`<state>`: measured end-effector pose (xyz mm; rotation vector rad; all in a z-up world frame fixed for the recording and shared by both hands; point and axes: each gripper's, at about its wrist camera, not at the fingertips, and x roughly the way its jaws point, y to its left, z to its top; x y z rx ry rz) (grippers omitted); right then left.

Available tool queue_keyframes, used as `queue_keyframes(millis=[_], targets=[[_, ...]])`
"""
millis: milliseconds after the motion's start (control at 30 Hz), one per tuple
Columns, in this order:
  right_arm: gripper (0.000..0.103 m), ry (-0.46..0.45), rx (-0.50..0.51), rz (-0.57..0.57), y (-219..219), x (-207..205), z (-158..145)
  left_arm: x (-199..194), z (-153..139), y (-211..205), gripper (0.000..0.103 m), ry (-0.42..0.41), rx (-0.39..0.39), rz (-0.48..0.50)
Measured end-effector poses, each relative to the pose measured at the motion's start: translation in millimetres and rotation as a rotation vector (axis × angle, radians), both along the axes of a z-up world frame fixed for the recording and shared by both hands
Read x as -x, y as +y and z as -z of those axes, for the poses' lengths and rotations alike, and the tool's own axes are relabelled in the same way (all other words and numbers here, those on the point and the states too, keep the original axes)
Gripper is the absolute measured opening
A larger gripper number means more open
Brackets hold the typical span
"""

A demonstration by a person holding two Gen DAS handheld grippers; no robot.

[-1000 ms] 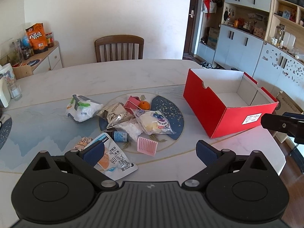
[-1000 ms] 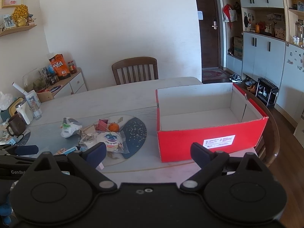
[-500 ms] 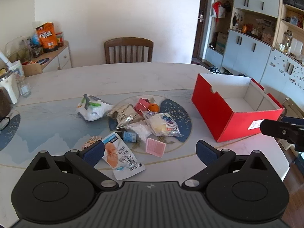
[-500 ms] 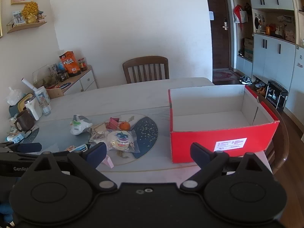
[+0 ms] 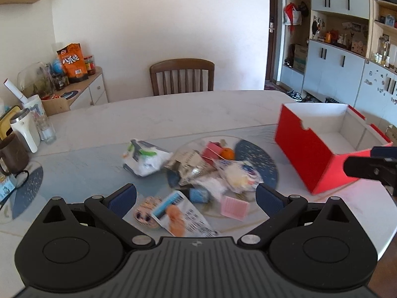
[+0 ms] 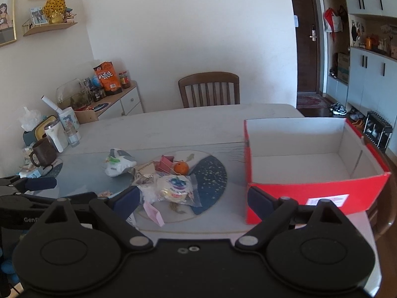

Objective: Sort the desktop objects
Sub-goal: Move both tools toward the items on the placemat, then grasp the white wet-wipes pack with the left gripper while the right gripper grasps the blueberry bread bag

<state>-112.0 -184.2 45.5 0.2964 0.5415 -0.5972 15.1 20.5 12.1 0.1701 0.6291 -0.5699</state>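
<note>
On table (image 6: 198,124), snack pile (image 6: 171,183), red box (image 6: 310,193), both claws wide, empty.

Left wrist view: looks down and forward over the left hand-held gripper (image 5: 196,196), close above the desk's (image 5: 173,114) near edge.
Right wrist view: same slant, over the right hand-held gripper (image 6: 192,200), further right.
Shared: item pile (image 5: 198,171), red box (image 6: 310,191), chair (image 5: 181,75).

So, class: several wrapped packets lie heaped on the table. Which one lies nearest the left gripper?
The flat white snack packet with an orange picture and blue stripe, lying just ahead of the open left gripper; the other packets sit farther back.
</note>
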Motion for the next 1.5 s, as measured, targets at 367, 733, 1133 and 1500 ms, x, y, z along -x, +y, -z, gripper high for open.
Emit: queue_keyframes(millis=[367,733,1133,1500], targets=[[0.090,0.049,-0.001,0.071,-8.3,-56.1,17.3,-104.3,13.2,-2.9,0.102,0.025,-0.054,0.045],[0.090,0.101,0.015,0.134,-23.7,-102.5,41.9,-184.7,43.7,-25.3,0.102,0.141,-0.156,0.062],[0.090,0.164,0.029,0.168,-38.0,-126.5,64.5,-238.1,58.0,-37.7,0.103,0.260,-0.203,0.037],[0.089,0.221,0.027,0.208,-51.0,-136.9,83.8,-292.2,77.5,-46.6,0.103,0.469,-0.181,-0.058]])
